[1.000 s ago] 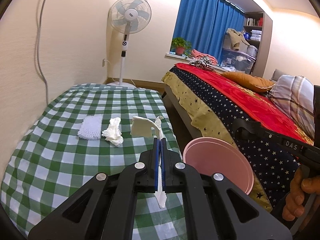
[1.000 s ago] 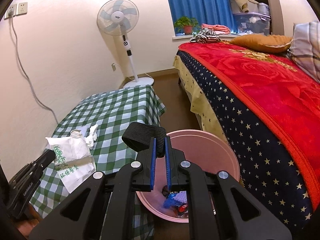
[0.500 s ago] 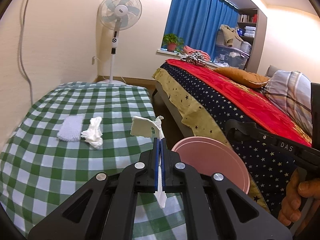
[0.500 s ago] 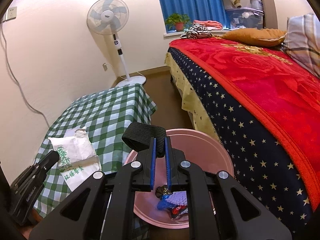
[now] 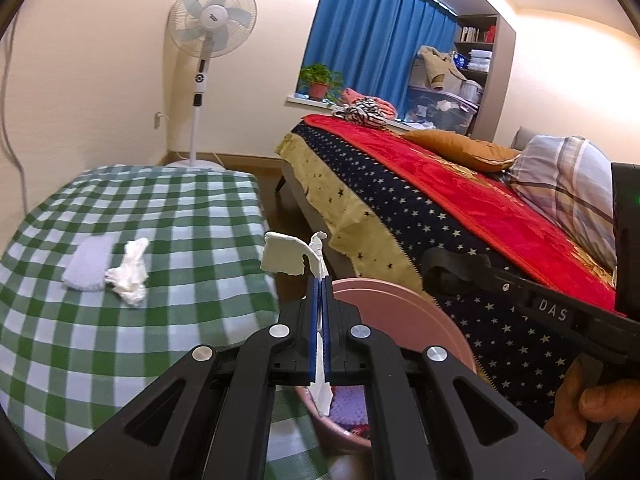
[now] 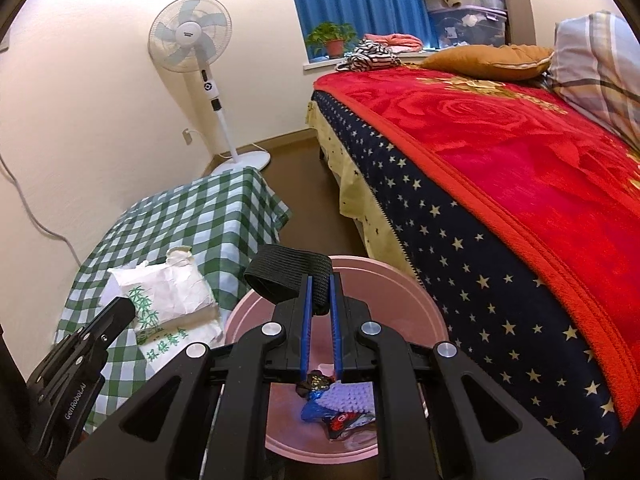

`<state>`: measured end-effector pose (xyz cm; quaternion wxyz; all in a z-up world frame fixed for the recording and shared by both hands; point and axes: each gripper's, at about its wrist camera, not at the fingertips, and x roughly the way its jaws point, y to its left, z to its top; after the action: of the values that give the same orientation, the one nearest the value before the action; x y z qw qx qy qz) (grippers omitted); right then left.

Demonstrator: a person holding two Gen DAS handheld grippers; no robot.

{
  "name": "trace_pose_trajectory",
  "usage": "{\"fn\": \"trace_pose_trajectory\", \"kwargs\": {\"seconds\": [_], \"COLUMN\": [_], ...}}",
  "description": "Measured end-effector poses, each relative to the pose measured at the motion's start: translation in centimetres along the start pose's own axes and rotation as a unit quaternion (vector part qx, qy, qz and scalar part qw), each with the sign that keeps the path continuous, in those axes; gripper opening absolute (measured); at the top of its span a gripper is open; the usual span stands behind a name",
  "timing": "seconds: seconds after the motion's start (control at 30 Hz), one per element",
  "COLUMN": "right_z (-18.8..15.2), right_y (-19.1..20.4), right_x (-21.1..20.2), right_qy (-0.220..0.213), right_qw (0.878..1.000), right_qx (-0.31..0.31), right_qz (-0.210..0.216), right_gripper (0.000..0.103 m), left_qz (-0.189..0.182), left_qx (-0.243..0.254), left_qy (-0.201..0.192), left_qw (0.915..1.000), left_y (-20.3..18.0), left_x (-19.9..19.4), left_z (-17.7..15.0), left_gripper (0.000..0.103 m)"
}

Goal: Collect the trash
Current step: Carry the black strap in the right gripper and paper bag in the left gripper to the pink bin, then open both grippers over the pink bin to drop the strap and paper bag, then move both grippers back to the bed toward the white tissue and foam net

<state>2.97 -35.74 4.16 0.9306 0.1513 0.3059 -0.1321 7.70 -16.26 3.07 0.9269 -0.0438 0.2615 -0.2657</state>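
Note:
My left gripper [image 5: 320, 285] is shut on a white paper bag [image 5: 280, 257] with green bamboo print [image 6: 168, 304], held edge-on just above the near rim of the pink bin [image 5: 404, 314]. My right gripper [image 6: 319, 280] is shut on a black strap loop [image 6: 288, 276] over the pink bin [image 6: 404, 292]; how the strap joins the bin is hidden. Wrappers and a purple bumpy pad [image 6: 344, 400] lie inside the bin. On the green checked table [image 5: 180, 208] lie a crumpled white tissue [image 5: 130, 276] and a pale pad [image 5: 88, 264].
A bed with a red and starred blanket [image 6: 500, 168] runs along the right, close to the bin. A standing fan [image 5: 210, 28] is at the far wall behind the table. Brown floor [image 6: 312, 188] shows between table and bed. A hand [image 5: 592, 400] grips the right tool.
My left gripper has carried the paper bag rightward, from over the table to the bin's rim. The right gripper has drifted a little with the strap still held, and the bin sits closer under it.

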Motion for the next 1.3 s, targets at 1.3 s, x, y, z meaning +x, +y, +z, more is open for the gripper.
{"fn": "trace_pose_trajectory", "kwargs": {"seconds": [1.3], "right_z": [-0.7], "right_y": [0.9], "right_x": [-1.1], "right_qy": [-0.009], "right_qw": [1.000], "right_qx": [-0.004], "right_qz": [-0.001], "right_gripper": [0.036], "left_qz": [0.025], "left_qx": [-0.040], "left_qy": [0.022], "left_qw": [0.9986], "left_y": [4.2], "left_x": [-0.2], "left_z": [-0.6], "left_gripper": [0.024]}}
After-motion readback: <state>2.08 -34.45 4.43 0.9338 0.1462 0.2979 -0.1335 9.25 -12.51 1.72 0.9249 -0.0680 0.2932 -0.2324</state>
